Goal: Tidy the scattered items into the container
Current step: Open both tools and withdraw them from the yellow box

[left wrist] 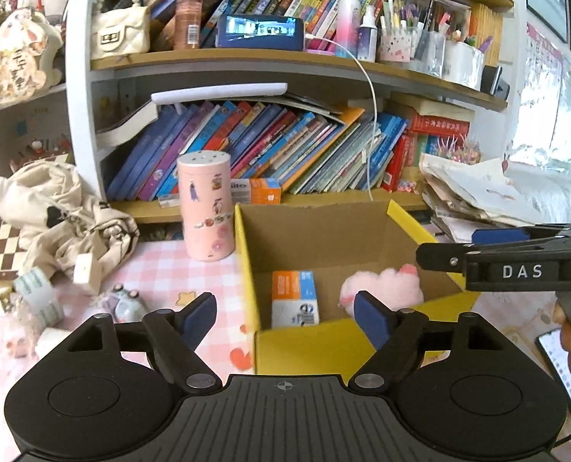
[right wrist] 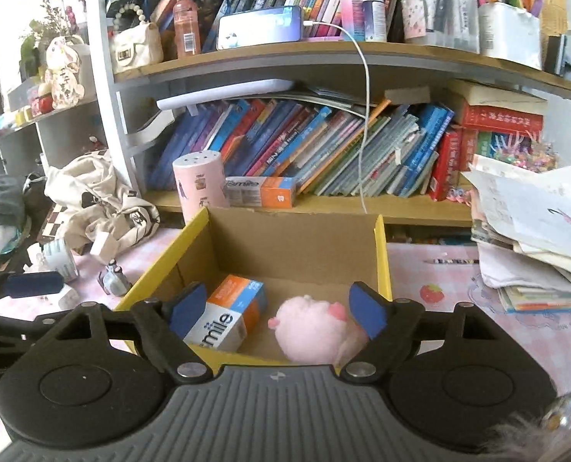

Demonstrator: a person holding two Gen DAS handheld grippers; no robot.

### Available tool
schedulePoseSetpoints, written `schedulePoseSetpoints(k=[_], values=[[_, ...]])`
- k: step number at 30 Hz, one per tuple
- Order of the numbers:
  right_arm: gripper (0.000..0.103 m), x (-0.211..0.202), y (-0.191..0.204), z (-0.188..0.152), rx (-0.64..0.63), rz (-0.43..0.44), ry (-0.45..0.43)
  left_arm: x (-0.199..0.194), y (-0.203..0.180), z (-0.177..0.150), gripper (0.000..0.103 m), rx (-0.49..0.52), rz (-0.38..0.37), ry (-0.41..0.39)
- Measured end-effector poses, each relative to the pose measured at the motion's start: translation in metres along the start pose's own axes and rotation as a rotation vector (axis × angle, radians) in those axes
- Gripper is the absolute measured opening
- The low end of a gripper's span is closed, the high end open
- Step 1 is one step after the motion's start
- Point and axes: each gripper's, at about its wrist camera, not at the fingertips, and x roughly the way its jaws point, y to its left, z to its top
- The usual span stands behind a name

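Note:
A yellow cardboard box (left wrist: pixel 308 342) (right wrist: pixel 382 254) stands open on the pink checked table. Inside it lie an orange, blue and white toothpaste carton (left wrist: pixel 295 296) (right wrist: pixel 227 312) and a pink plush toy (left wrist: pixel 385 285) (right wrist: pixel 312 327). My left gripper (left wrist: pixel 283 315) hangs open over the box's near left corner, nothing between its blue pads. My right gripper (right wrist: pixel 281 312) is open above the box's near edge and holds nothing. In the left wrist view, the right gripper (left wrist: pixel 466 246) reaches in from the right side, above the box's right wall.
Left of the box stand a pink cylinder (left wrist: pixel 206 208), a small toy car (left wrist: pixel 126 302), a tape roll (left wrist: pixel 39 292), a white block (left wrist: pixel 83 271) and a crumpled cloth bag (left wrist: pixel 54 208). Papers (right wrist: pixel 535 231) pile at right. A bookshelf (left wrist: pixel 247 61) rises behind.

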Motion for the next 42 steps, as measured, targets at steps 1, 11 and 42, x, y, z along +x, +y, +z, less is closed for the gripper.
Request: schedulePoseSetpoints(k=[1, 11, 42], values=[[0.081, -0.002, 0.003, -0.004, 0.002, -0.007, 0.006, -0.003, 0.003, -0.003, 0.081, 0.002, 0.002, 0.004], [0.084, -0.016, 0.042, -0.039, 0.023, -0.076, 0.06, -0.025, 0.03, -0.03, 0.082, -0.017, 0.0, 0.049], [0.091, -0.047, 0.152, -0.092, 0.042, -0.141, 0.159, -0.077, 0.086, -0.071, 0.088, -0.014, -0.064, 0.131]])
